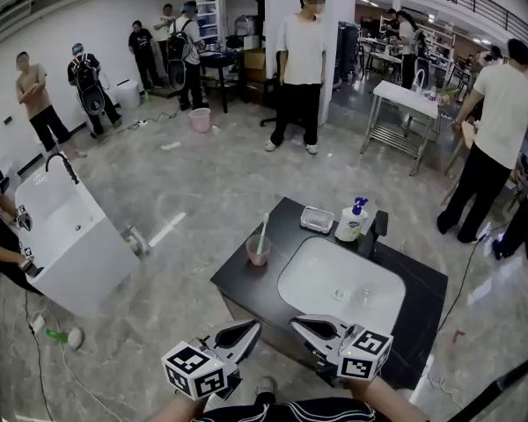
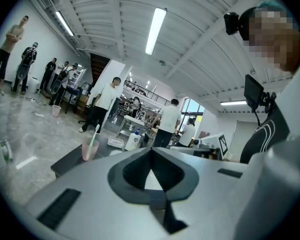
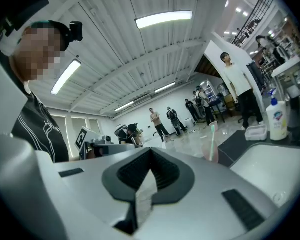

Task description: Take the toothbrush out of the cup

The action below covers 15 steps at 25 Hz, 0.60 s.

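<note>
A pink translucent cup [image 1: 258, 251] stands on the black counter [image 1: 238, 280], near its left corner. A pale green toothbrush [image 1: 263, 232] stands upright inside the cup. My left gripper [image 1: 253, 327] and right gripper [image 1: 297, 323] hover side by side at the counter's near edge. Both are shut and empty, short of the cup. The left gripper view has the cup [image 2: 89, 150] and toothbrush [image 2: 93, 138] far off, left of the left gripper [image 2: 151, 151]. The right gripper view places the cup [image 3: 214, 154] and toothbrush [image 3: 211, 136] to the right of the right gripper [image 3: 150, 151].
A white sink basin [image 1: 339, 284] is set in the counter, with a soap dish [image 1: 317, 219], a pump bottle [image 1: 352, 221] and a black tap [image 1: 379, 227] behind it. Another white sink unit [image 1: 66, 236] stands at the left. Several people stand around on the grey floor.
</note>
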Each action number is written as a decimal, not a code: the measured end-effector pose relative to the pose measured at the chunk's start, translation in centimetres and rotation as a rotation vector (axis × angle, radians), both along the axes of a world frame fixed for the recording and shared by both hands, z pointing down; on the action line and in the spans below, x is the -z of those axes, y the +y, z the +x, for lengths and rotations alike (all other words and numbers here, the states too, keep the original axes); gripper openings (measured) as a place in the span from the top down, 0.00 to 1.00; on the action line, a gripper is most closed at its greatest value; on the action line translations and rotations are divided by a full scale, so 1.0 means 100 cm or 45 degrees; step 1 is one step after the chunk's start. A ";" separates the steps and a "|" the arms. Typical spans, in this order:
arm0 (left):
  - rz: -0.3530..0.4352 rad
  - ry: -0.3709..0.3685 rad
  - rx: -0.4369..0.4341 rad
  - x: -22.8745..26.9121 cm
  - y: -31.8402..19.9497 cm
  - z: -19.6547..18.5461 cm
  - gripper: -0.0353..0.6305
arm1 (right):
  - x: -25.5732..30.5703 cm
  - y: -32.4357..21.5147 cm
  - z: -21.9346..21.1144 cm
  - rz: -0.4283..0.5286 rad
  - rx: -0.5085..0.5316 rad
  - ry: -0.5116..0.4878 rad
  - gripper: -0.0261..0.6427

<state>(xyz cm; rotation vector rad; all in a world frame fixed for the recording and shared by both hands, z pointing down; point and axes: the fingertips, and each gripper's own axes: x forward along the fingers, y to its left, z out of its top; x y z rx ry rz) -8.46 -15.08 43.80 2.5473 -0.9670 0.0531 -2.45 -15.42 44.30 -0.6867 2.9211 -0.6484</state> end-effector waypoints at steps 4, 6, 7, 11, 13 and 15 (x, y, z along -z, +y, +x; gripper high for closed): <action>0.002 -0.003 -0.017 -0.005 -0.031 -0.013 0.94 | -0.004 -0.030 -0.013 0.001 -0.022 0.002 0.95; -0.004 -0.004 -0.029 -0.008 -0.044 -0.015 0.94 | -0.007 -0.041 -0.015 0.000 -0.032 0.009 0.95; -0.007 -0.004 -0.035 -0.009 -0.050 -0.015 0.94 | -0.007 -0.046 -0.015 -0.001 -0.038 0.009 0.95; -0.015 -0.009 -0.050 -0.011 -0.070 -0.019 0.94 | -0.008 -0.066 -0.020 -0.016 -0.051 -0.005 0.95; -0.022 -0.009 -0.057 -0.014 -0.078 -0.022 0.94 | -0.010 -0.074 -0.022 -0.022 -0.061 -0.002 0.95; -0.030 -0.005 -0.061 -0.017 -0.086 -0.023 0.94 | -0.012 -0.081 -0.024 -0.026 -0.070 0.006 0.95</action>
